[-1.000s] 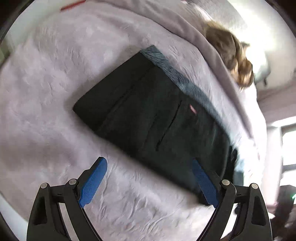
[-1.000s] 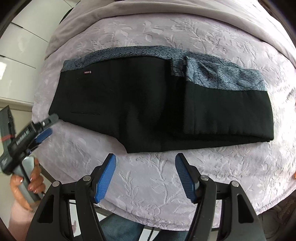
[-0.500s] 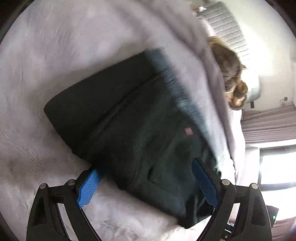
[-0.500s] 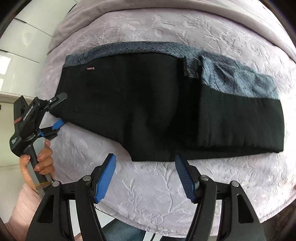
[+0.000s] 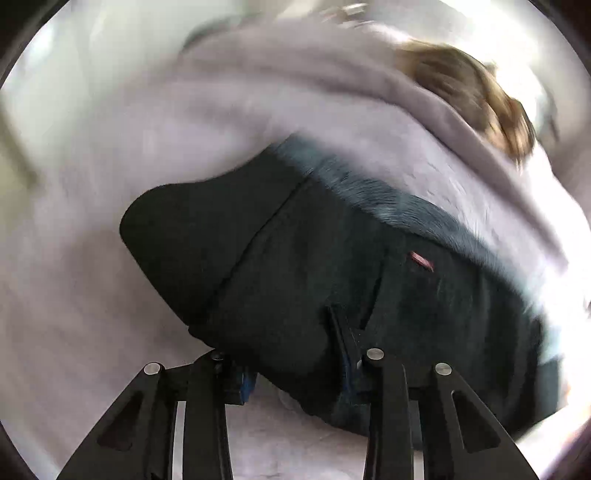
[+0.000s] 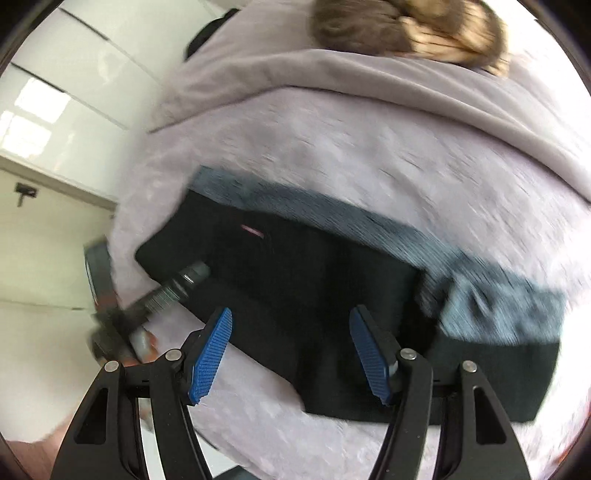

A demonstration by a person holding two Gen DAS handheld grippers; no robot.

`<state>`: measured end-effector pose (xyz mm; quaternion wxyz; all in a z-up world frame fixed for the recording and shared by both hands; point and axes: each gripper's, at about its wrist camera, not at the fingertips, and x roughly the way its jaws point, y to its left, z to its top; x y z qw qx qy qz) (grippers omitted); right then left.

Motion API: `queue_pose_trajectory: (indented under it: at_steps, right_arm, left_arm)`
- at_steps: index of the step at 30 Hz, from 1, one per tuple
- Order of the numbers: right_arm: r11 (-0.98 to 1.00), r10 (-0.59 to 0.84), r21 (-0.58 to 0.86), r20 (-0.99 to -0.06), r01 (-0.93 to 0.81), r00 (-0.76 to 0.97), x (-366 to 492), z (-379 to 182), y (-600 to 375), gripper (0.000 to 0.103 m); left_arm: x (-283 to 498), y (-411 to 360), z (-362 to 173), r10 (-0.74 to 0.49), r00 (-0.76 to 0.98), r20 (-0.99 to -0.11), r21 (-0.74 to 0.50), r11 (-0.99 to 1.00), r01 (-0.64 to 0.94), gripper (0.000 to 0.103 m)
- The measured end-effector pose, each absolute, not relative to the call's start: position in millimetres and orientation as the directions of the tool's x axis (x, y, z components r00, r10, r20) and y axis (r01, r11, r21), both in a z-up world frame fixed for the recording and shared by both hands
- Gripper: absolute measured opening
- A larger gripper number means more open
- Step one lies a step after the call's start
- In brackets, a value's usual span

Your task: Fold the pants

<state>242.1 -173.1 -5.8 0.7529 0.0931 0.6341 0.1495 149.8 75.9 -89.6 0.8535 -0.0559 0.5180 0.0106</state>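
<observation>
Two grippers are angling down: left gripper apparently pinching the pants, right gripper spread above them.

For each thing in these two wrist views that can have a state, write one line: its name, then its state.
Black pants: partly folded, lying flat on the bedspread.
Left claw: just closed, shut on the pants' near edge.
Right claw: open, holding nothing, over the pants' edge.
Bedspread: spread out under the pants.

A pale lilac bedspread with an embossed pattern fills most of what I see. Along its far edge lies a smooth grey blanket, and beyond that a brown furry thing. Left of the bedspread stand white glossy cabinet fronts.
</observation>
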Motion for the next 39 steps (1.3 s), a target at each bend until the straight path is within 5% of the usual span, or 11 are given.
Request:
queue_pose_trajectory:
  at_steps: [4,8,19,21,23,32,39]
  right_arm:
    - [0.883,0.445,0.436,-0.895,-0.171,0.016,289.0,-4.7,-127.5,0.075]
    - [0.815,0.506,0.528,-0.849,-0.239,-0.151,324.2,-11.3,-63.2,0.080]
    - [0.818,0.174,0.368,-0.891,-0.442,-0.420,347.0,-90.4,76.0,0.079]
    - [0.831,0.146,0.337,-0.900,-0.442,-0.411,349.3,-94.7,66.8,0.036]
    - [0.830,0.218,0.375,-0.899,-0.412,-0.380,353.0,-83.2,50.0,0.015]
    - [0.700,0.671,0.690,-0.724,-0.187,-0.161,327.8,4.7,-122.3,0.014]
    - [0.568,0.822,0.818,-0.557,-0.090,0.121,253.7,40.1,-289.0,0.014]
  left_arm:
    - [136.3,47.9,-80.7,0.088,0.543,-0.835,0.121,0.992,0.024,0.036]
    - [139.7,43.5,-81.4,0.119,0.551,-0.826,0.174,0.984,0.049,0.036]
    - [141.1,35.8,-75.5,0.156,0.563,-0.811,0.239,0.968,0.075,0.036]
    - [139.1,35.1,-73.0,0.158,0.550,-0.820,0.241,0.967,0.083,0.036]
    - [131.7,23.3,-62.5,0.145,0.586,-0.797,0.263,0.957,0.121,0.036]
    - [94.4,-62.3,24.3,0.029,0.719,-0.694,0.332,0.900,0.283,0.036]
    - [54.8,-172.2,52.0,-0.136,0.735,-0.665,0.369,0.795,0.481,0.036]
